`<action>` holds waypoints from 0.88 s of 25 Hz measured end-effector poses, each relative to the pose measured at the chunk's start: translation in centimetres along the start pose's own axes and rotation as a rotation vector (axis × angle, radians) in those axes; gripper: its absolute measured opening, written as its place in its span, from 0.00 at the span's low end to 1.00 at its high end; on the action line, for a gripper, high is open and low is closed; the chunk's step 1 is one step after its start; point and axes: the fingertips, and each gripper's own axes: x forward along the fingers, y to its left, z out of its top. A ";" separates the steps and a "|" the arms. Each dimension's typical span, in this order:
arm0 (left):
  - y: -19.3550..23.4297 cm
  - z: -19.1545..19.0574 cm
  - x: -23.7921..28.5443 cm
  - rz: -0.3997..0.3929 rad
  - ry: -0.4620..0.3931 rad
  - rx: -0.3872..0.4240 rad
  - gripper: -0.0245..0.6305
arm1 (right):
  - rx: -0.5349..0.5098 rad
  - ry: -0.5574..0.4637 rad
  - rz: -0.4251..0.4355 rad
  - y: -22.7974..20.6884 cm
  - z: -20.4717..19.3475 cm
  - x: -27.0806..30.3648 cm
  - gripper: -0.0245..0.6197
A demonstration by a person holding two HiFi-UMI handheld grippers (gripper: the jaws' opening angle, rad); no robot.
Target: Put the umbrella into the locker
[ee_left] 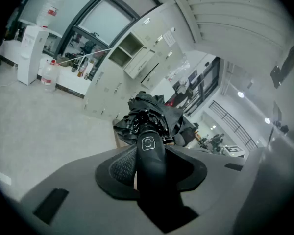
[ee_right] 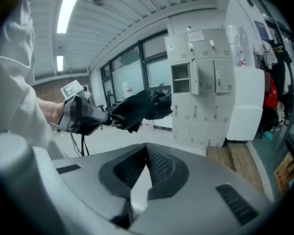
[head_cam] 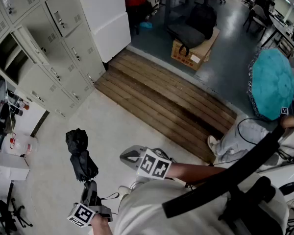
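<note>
The left gripper [ee_left: 149, 166] has its jaws closed around the smooth black handle of the black folded umbrella [head_cam: 81, 155]. The handle sits tight between the two ribbed pads. The loose black cloth of the umbrella sticks out past the jaws and points toward the lockers. A thin black strap hangs from the handle end.

The right gripper [ee_right: 146, 150] has its jaws shut tight together with nothing between them. It hangs in the air just beside the umbrella and does not touch it.

The tall grey metal lockers [head_cam: 63, 43] stand well apart from the umbrella, across the pale floor [head_cam: 122, 126]. One locker box [ee_right: 180, 84] in the upper rows has its door swung open, and it looks dark inside. The other doors are shut.

A white cabinet [head_cam: 108, 18] stands right next to the lockers. A brown wooden step [head_cam: 161, 97] lies on the floor beside them. Farther back, a brown cardboard box [head_cam: 193, 55] sits with a black chair [head_cam: 193, 23] on it. An open blue-green umbrella [head_cam: 272, 82] is off to the right side.
</note>
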 end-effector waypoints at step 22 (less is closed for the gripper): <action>3.6 5.2 -1.7 0.132 -0.055 0.074 0.29 | -0.027 -0.057 0.064 -2.4 4.8 3.3 0.07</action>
